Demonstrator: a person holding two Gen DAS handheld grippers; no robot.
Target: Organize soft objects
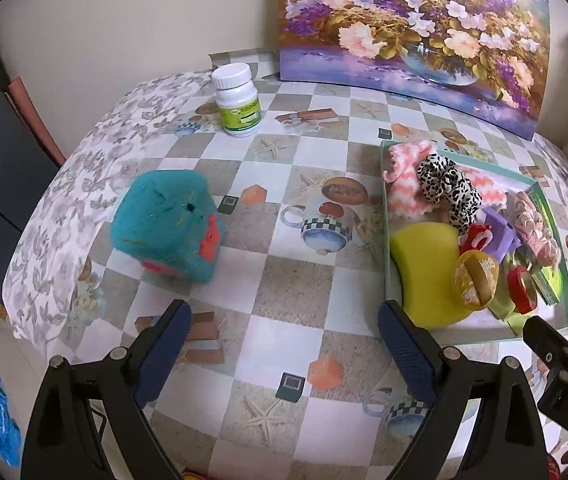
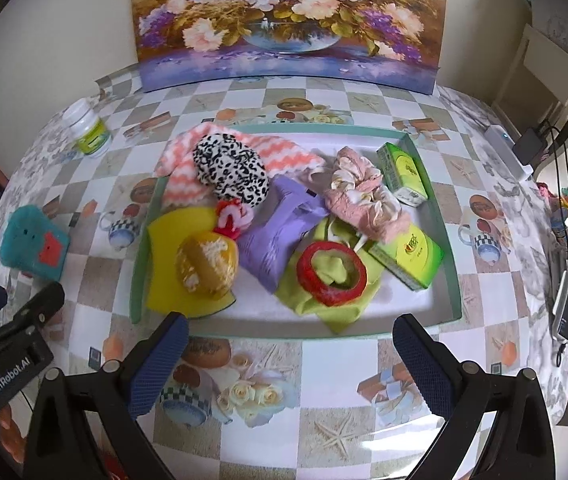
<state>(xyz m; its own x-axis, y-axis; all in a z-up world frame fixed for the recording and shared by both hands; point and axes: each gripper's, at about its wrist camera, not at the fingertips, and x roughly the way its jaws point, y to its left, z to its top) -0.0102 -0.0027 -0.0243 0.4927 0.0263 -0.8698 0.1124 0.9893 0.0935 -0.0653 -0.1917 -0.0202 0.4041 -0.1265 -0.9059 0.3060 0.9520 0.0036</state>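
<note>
Left hand-held gripper (image 1: 284, 356): jaws wide, empty, above the tabletop (image 1: 292, 292) near the teal plush cube (image 1: 166, 224). Right hand-held gripper (image 2: 290, 364): jaws wide, empty, at the near edge of the green tray (image 2: 436, 216).

In tray: yellow sponge (image 2: 164, 276), leopard-print scrunchie (image 2: 230, 170), chevron cloth (image 2: 182, 160), pink scrunchie (image 2: 364, 196), red ring (image 2: 332, 266), purple pouch (image 2: 280, 228).

Outstanding, by judgement: the cube alone, left of the tray. White bottle (image 1: 237, 100), far left, is not soft.

A table (image 2: 324, 364) with a checked cloth, cups and starfish on it. Behind it a plain cream wall (image 1: 124, 20). Against the wall, a big flower painting (image 2: 284, 20).
</note>
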